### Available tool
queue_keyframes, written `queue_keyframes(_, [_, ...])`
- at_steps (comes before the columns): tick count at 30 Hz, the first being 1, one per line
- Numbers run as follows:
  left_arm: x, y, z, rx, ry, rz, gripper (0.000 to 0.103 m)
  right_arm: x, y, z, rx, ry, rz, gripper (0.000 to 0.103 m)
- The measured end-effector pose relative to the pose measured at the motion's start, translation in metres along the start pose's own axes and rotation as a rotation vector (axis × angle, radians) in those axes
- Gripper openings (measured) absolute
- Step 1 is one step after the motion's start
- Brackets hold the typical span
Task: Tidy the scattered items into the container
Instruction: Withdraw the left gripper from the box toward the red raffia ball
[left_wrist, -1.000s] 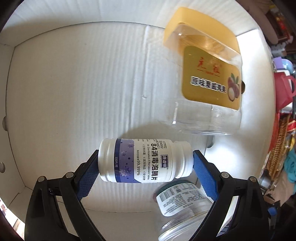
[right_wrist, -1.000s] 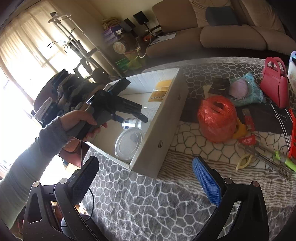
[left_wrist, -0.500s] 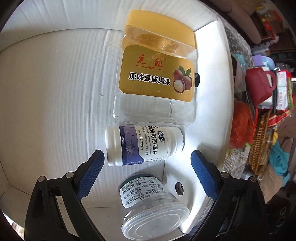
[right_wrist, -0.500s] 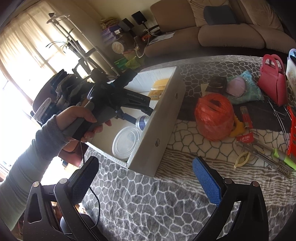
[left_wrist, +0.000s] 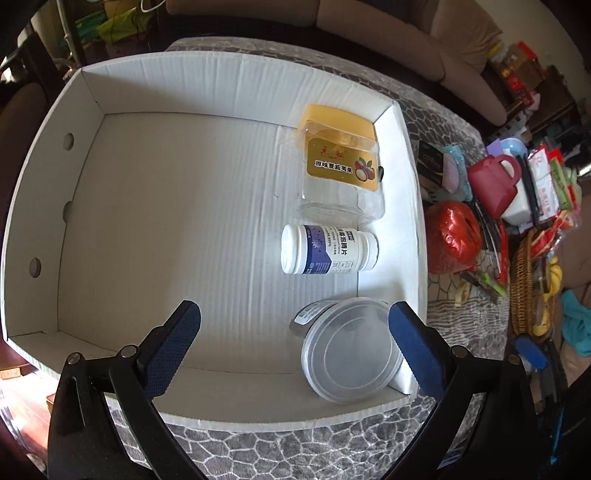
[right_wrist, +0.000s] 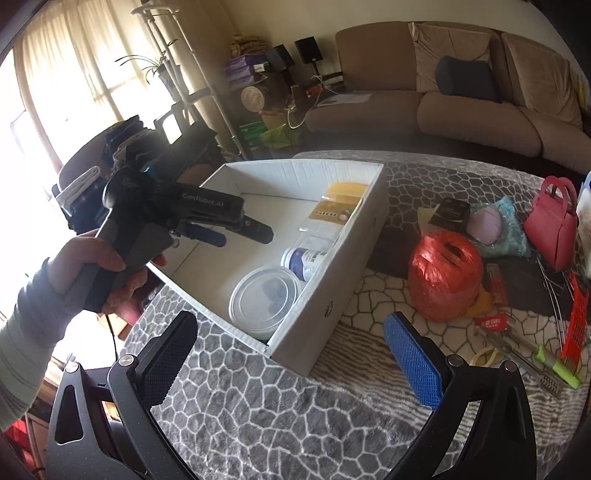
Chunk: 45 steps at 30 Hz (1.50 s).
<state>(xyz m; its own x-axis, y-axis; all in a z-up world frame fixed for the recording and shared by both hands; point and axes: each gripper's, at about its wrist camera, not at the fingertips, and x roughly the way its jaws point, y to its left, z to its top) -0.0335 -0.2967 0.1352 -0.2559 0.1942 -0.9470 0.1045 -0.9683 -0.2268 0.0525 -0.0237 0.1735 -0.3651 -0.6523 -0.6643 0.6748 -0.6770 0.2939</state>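
Left gripper (left_wrist: 293, 338), jaws opening and holding nothing, above the white cardboard box (left_wrist: 229, 74). Inside the box, along one wall: yellow-lidded jar (left_wrist: 341, 166), white tablet bottle (left_wrist: 328, 250) on its side, and clear round tub (left_wrist: 351, 350). Right gripper (right_wrist: 290, 350), open and empty, over the patterned worktop (right_wrist: 295, 424); red twine ball (right_wrist: 445, 280) lies outside the box.

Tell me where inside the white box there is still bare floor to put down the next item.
The white cardboard box is bare from its holed left wall to the middle. The right side is crowded: yellow-lidded jar, white tablet bottle and clear lidded tub in a row along the right wall.
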Motion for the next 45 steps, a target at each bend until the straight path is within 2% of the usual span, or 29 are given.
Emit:
queue_keyframes(5, [-0.017,-0.018,-0.033,0.015,-0.120,0.085,0.103,0.012,0.014,0.008,-0.008,-0.001,-0.015,0.103])
queue_keyframes(8, [-0.027,-0.025,-0.048,0.019,-0.166,0.122,0.103,0.014,0.023,0.010,-0.010,0.000,-0.029,0.103])
queue_keyframes(14, [-0.047,-0.021,-0.077,0.004,-0.218,0.161,0.103,0.011,0.046,0.006,-0.044,0.036,-0.078,0.103])
queue_keyframes(22, [-0.075,-0.020,-0.113,0.003,-0.274,0.188,0.103,-0.006,0.075,0.006,-0.085,0.025,-0.113,0.103])
queue_keyframes(38, [-0.125,-0.032,-0.179,-0.019,-0.370,0.180,0.103,-0.055,0.121,-0.011,-0.141,-0.013,-0.163,0.103])
queue_keyframes(41, [-0.124,-0.044,-0.191,-0.012,-0.395,0.154,0.103,-0.067,0.115,-0.021,-0.121,-0.021,-0.169,0.103])
queue_keyframes(45, [-0.111,-0.070,-0.207,0.017,-0.426,0.112,0.103,-0.078,0.087,-0.041,-0.066,-0.007,-0.189,0.103])
